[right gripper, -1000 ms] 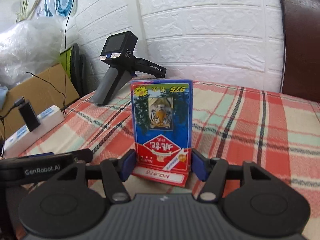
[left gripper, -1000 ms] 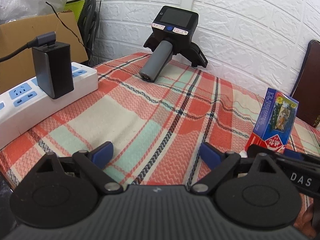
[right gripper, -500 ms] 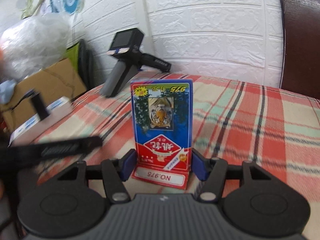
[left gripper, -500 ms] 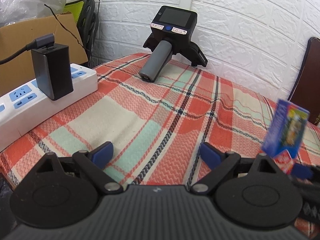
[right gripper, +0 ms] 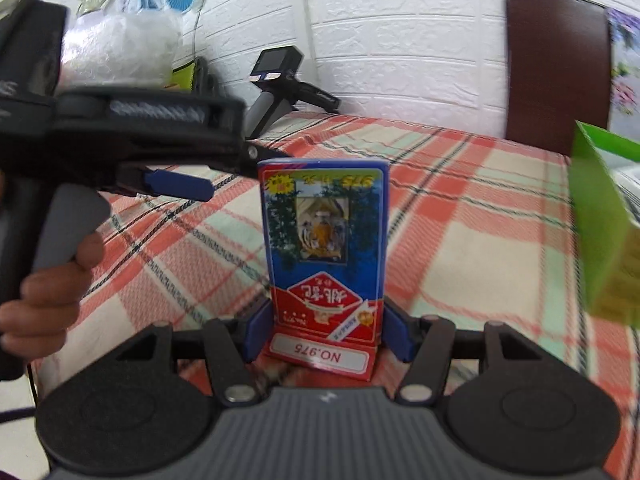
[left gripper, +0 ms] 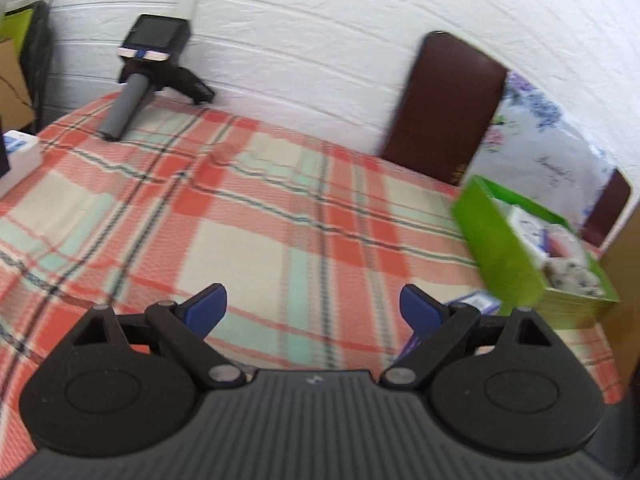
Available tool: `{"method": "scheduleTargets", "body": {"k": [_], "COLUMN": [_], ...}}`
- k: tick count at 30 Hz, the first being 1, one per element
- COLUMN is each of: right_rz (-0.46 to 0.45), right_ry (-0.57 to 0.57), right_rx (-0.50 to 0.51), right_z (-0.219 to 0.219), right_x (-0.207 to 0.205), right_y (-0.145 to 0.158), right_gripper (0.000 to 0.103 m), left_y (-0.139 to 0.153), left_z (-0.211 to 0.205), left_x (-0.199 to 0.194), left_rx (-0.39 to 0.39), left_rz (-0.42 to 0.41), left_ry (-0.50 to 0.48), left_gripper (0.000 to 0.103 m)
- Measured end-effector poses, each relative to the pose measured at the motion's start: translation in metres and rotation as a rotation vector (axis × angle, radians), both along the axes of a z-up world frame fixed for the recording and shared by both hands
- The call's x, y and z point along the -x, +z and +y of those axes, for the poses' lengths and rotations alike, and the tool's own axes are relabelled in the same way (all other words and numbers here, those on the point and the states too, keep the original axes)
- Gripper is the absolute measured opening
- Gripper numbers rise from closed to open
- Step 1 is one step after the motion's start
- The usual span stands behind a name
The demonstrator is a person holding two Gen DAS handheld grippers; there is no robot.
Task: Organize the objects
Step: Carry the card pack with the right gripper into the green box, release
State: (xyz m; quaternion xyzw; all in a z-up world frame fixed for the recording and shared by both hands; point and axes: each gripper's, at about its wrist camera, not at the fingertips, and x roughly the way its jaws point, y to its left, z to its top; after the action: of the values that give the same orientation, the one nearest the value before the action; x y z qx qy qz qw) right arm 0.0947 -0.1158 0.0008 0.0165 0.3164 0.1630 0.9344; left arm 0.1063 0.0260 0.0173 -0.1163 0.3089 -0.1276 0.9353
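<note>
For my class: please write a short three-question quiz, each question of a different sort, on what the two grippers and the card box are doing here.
1. True or false: the right gripper is clamped on the card box.
2. What lies between the pads of the left gripper? A) a plug B) nothing C) the green box
3. Fill in: the green box stands on the plaid ____.

Key: 1 true; 2 B; 3 tablecloth.

Both wrist cameras looked forward and downward over their own fingers, low and close above the plaid surface (left gripper: 248, 240), toward the white wall (right gripper: 400, 40); both views shared the green box (left gripper: 500, 248), the chair (right gripper: 556, 68) and the spare gripper (left gripper: 152, 56).
</note>
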Motion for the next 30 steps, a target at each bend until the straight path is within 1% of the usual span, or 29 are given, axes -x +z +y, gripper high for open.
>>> {"method": "scheduleTargets", "body": {"k": [3, 4, 6, 8, 12, 17, 20, 22, 24, 25, 26, 27, 28, 30], "right_rz": [0.014, 0.014, 0.02, 0.017, -0.053, -0.155, -0.18, -0.161, -0.109, -0.093, -0.095, -0.107, -0.12, -0.16], "right_ry": [-0.036, -0.047, -0.066, -0.085, -0.131, -0.259, -0.364, -0.424, -0.481, -0.529, -0.568, -0.579, -0.578, -0.587], "right_rx": [-0.057, -0.068, -0.104, -0.153, -0.201, -0.191, -0.181, -0.175, -0.183, -0.187, -0.196, -0.217, -0.24, -0.263], "right_z": [-0.02, -0.026, -0.036, -0.048, -0.069, -0.113, -0.149, -0.174, -0.198, -0.207, -0.214, -0.22, -0.223, -0.222], "right_x": [0.008, 0.01, 0.013, 0.017, 0.023, 0.026, 0.021, 0.01, -0.007, -0.013, -0.015, -0.014, -0.01, 0.001], "right_y": [0.005, 0.006, 0.009, 0.012, 0.028, 0.051, 0.061, 0.061, 0.054, 0.05, 0.048, 0.045, 0.045, 0.045], "right_gripper": [0.056, 0.056, 0.056, 0.056, 0.056, 0.056, 0.056, 0.06, 0.065, 0.075, 0.076, 0.077, 0.08, 0.082], "left_y": [0.01, 0.013, 0.018, 0.022, 0.037, 0.053, 0.058, 0.058, 0.054, 0.05, 0.048, 0.047, 0.048, 0.05], "left_z": [0.004, 0.001, -0.01, -0.026, -0.07, -0.137, -0.177, -0.204, -0.229, -0.238, -0.246, -0.25, -0.25, -0.249], "left_x": [0.012, 0.015, 0.021, 0.023, 0.015, -0.007, -0.029, -0.044, -0.058, -0.065, -0.072, -0.075, -0.076, -0.073], "left_rx": [0.118, 0.131, 0.11, 0.079, 0.021, -0.025, -0.035, -0.059, -0.11, -0.14, -0.168, -0.187, -0.194, -0.202], "left_rz": [0.001, 0.002, -0.007, -0.021, -0.048, -0.09, -0.099, -0.098, -0.091, -0.081, -0.065, -0.046, -0.028, -0.016], "left_ry": [-0.034, -0.042, -0.07, -0.118, -0.227, -0.359, -0.404, -0.418, -0.39, -0.369, -0.347, -0.326, -0.309, -0.297], "left_gripper": [0.095, 0.095, 0.095, 0.095, 0.095, 0.094, 0.094, 0.095, 0.095, 0.095, 0.095, 0.095, 0.095, 0.095]}}
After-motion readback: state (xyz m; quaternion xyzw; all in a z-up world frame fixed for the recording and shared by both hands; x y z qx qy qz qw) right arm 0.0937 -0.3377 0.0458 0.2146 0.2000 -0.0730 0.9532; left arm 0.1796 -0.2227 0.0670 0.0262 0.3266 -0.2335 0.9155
